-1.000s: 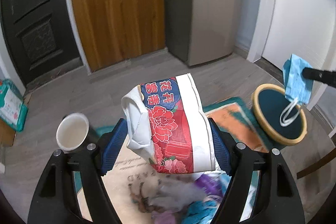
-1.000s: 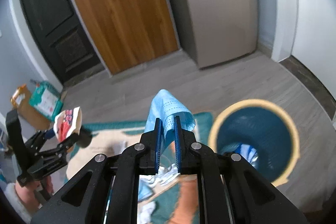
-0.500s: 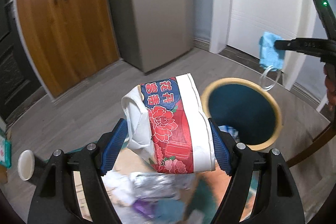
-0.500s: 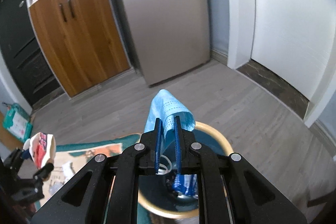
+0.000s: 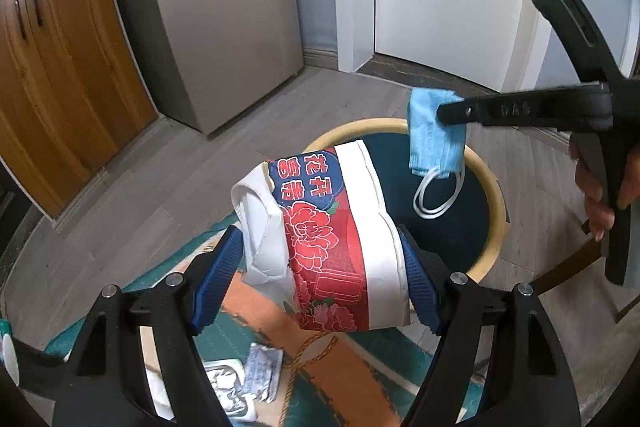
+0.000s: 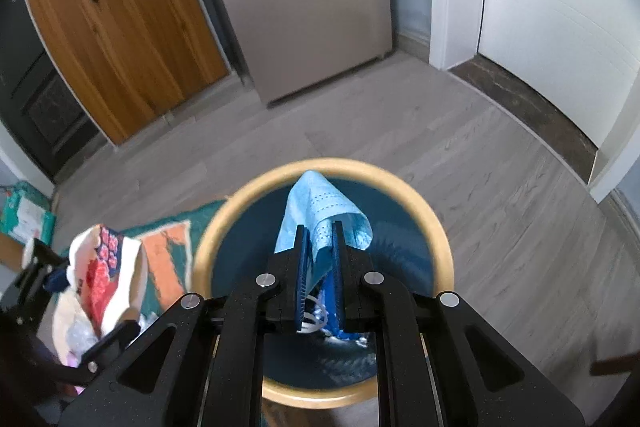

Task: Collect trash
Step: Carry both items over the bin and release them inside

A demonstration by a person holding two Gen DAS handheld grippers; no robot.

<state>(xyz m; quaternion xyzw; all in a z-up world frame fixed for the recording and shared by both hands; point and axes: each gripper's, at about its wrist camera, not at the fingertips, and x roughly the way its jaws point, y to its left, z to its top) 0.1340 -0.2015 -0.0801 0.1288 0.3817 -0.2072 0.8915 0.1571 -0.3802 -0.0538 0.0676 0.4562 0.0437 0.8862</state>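
A crumpled red-and-white paper package [image 5: 340, 243] sits clamped in the left gripper [image 5: 320, 279] beside the trash bin's tan rim [image 5: 490, 187]. A blue face mask [image 6: 320, 223], pinched in the narrow right gripper [image 6: 319, 279], hangs above the bin's opening. Wrappers [image 5: 240, 379] litter the rug [image 5: 340, 379].

The left gripper [image 5: 320, 267] is pointing steeply downward, its 2 blue-padded jaws standing wide and pressing on both sides of what sits between them. The right gripper [image 6: 318, 259] is also tilting downward, jaws nearly together and pinching. A hand [image 5: 604, 195] is gripping the right gripper's handle.
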